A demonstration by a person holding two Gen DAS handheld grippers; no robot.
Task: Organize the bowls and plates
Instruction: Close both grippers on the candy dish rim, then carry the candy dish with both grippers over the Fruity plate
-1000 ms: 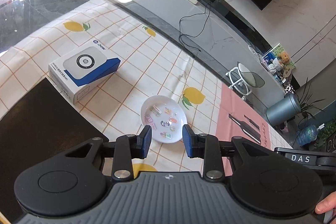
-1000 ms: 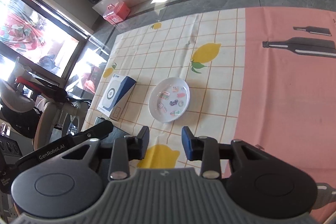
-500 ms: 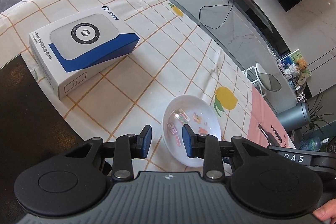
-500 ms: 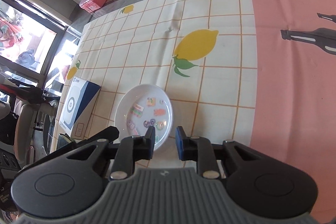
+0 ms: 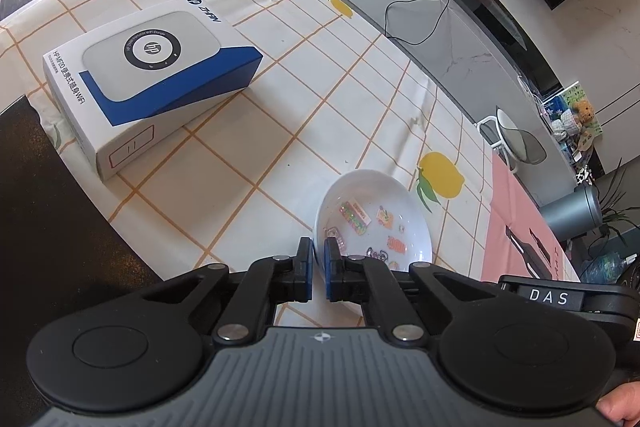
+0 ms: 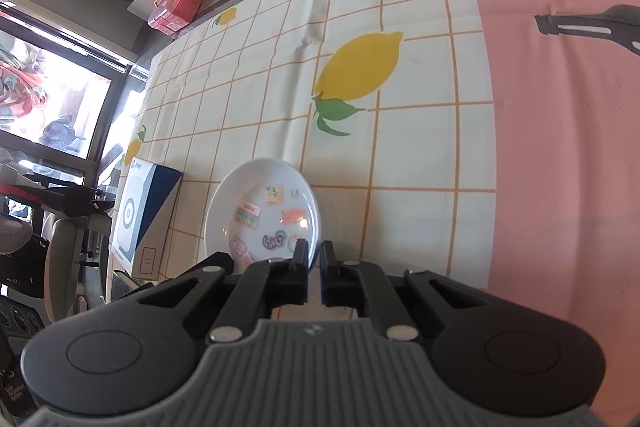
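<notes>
A shallow white plate (image 5: 376, 223) with colourful stickers inside lies on the lemon-print tablecloth (image 5: 280, 131). My left gripper (image 5: 319, 259) has its blue pads on either side of the plate's near-left rim, and its jaws are closing tight on that rim. In the right wrist view the same plate (image 6: 260, 211) sits just ahead, and my right gripper (image 6: 314, 257) pinches its near-right rim, jaws closing likewise. The two grippers hold opposite sides. The right gripper's black body (image 5: 548, 297) shows at the lower right of the left wrist view.
A white and blue box (image 5: 152, 75) lies on the cloth left of the plate, also seen as the box (image 6: 140, 211). A black surface (image 5: 48, 227) borders the cloth's left side. A pink cloth (image 6: 560, 147) covers the right part.
Both grippers came down to the plate, one on each side. Their jaws, open before, have closed onto its rim.
</notes>
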